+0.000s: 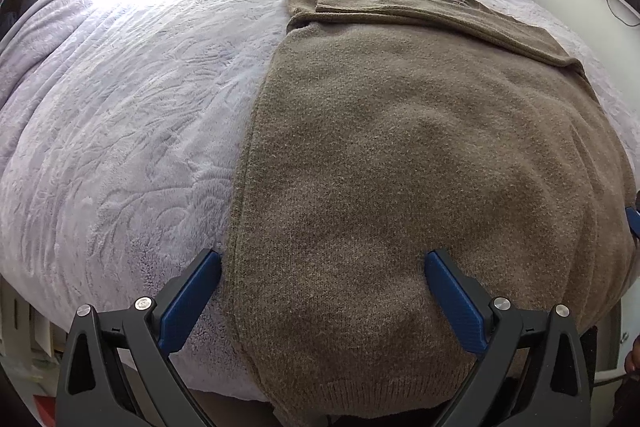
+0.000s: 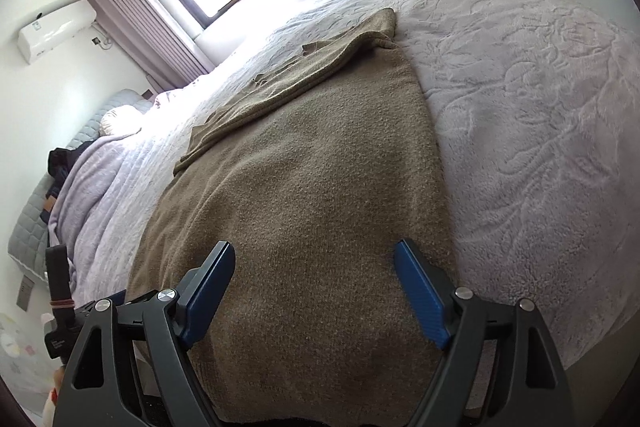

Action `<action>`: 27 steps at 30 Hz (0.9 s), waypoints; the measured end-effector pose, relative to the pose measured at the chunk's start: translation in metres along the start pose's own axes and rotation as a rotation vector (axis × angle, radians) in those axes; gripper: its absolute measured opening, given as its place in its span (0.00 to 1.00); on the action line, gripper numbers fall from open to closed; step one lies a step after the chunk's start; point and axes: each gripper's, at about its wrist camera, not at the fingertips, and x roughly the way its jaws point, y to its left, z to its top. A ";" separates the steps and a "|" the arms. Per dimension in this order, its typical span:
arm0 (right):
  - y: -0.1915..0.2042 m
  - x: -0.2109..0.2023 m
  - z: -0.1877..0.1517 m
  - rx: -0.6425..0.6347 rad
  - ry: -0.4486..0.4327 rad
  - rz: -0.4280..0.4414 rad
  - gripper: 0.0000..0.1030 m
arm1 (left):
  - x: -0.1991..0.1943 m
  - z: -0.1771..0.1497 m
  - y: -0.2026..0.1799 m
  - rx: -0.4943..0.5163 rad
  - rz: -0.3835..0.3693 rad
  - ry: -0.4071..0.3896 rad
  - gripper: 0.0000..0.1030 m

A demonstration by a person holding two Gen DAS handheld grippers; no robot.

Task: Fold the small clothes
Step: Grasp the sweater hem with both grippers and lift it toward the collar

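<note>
On the bed [image 1: 120, 115] the brown sweater [image 1: 400, 155] lies flat, its sleeves seemingly already folded across the far end, body folds remaining; the left hand-held gripper [image 1: 323, 267] and right hand-held gripper [image 2: 315, 259] hover open over its near hem.

The sweater [image 1: 420, 163] is a coarse, fuzzy olive-brown knit, matt, with a ribbed hem at its near edge. Beneath it the bedspread [image 1: 120, 131] is pale lilac plush fleece, soft-napped and embossed with a leafy pattern (it catches a faint sheen near the window). The left gripper [image 1: 322, 267] and right gripper [image 2: 314, 261] have matt black plastic frames, shiny round metal fasteners, and blue finger pads [image 2: 420, 295] with a fine ridged texture
</note>
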 end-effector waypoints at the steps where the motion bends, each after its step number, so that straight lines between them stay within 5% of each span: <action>1: -0.001 0.000 0.001 0.001 0.003 0.006 0.82 | -0.001 0.000 0.001 -0.002 -0.006 -0.001 0.99; 19: -0.033 -0.033 -0.017 0.049 0.013 0.162 0.82 | -0.021 -0.048 0.044 0.071 -0.229 -0.031 0.99; 27: -0.072 -0.048 -0.031 0.119 0.034 0.120 0.82 | -0.024 -0.060 0.039 0.099 -0.376 -0.019 0.99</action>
